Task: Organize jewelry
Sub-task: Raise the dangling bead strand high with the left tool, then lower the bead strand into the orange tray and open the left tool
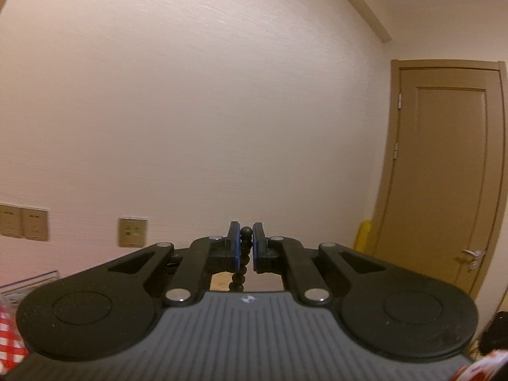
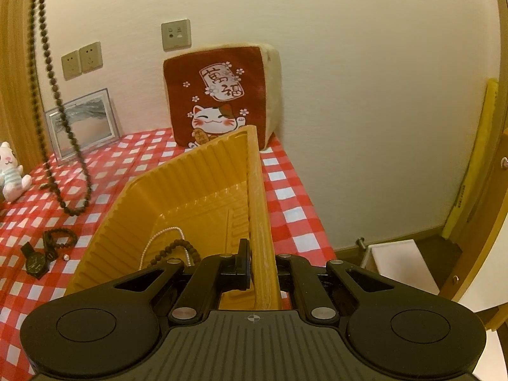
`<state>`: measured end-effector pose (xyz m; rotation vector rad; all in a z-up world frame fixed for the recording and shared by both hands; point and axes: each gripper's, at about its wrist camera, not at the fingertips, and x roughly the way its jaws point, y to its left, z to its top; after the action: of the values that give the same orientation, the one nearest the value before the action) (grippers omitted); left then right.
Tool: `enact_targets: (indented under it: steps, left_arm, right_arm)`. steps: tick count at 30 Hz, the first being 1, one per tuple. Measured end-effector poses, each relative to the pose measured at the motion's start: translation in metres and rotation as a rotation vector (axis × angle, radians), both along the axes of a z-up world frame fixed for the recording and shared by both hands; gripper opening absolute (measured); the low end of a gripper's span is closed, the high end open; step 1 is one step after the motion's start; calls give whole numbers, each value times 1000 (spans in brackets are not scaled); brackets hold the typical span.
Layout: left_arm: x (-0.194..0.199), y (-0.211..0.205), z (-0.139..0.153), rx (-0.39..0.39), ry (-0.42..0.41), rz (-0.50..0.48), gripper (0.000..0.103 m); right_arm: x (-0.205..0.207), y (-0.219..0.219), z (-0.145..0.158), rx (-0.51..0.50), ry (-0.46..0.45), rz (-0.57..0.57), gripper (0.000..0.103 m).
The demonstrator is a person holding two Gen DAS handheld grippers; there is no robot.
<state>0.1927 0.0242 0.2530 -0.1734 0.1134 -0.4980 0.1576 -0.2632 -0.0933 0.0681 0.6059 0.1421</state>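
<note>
Left wrist view: our left tool (image 1: 246, 243) is raised high, facing a bare wall and a door (image 1: 444, 171), its jaws clamped on a long string of dark beads (image 1: 243, 254); one bead sits between the blue pads and the strand drops away below. Right wrist view: the same long string (image 2: 47, 73) hangs from the upper left corner down to the red-checked worktop (image 2: 285, 190), where its lowest loop rests or nearly rests at the far left; contact cannot be told.

Our right tool (image 2: 250, 268) is closed on the right rim of a yellow ridged tray (image 2: 177, 184), which it holds tilted, the far end raised. Inside the tray lie a white pearl strand (image 2: 158, 238) and a shorter dark beaded piece (image 2: 177, 249). On the worktop left of the tray lie a small dark bracelet (image 2: 62, 238), a black watch (image 2: 36, 262) and a tiny silvery item (image 2: 66, 256). A plush toy (image 2: 11, 171), a framed picture (image 2: 85, 120) and a cat-printed cushion (image 2: 222, 95) stand at the far side.

Step in hand, as we judge it: carrying the long string toward the tray, two pieces being already stowed. The next move calls for bringing the left tool over the tray opening, lowering until the strand pools inside, then parting the jaws, while the right tool keeps the tray steady. The hanging loop may swing or catch the tray wall.
</note>
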Motion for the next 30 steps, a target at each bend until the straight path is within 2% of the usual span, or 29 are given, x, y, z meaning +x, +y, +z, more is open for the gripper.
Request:
enact_targets:
  steps: [8,12,16,22,30]
  left_arm:
    - [3,-25,-6,-55,28,-93,6]
    - [10,-40,-24,-70,93,-140,6]
    - [22,-58,-52,-82,192,-174,6]
    - [39,-74,-113,-97,379,-188,6]
    - [48,-83,-221,-106,659,-141,6]
  right_arm:
    - [0,0,0,4,2,0,5]
    - [0,0,-1,6,1,1,5]
    - [0,0,-1,9,2,0,5]
    - [1,1,-1,11,6,0,5]
    - [3,1,-3,12,11,-1,5]
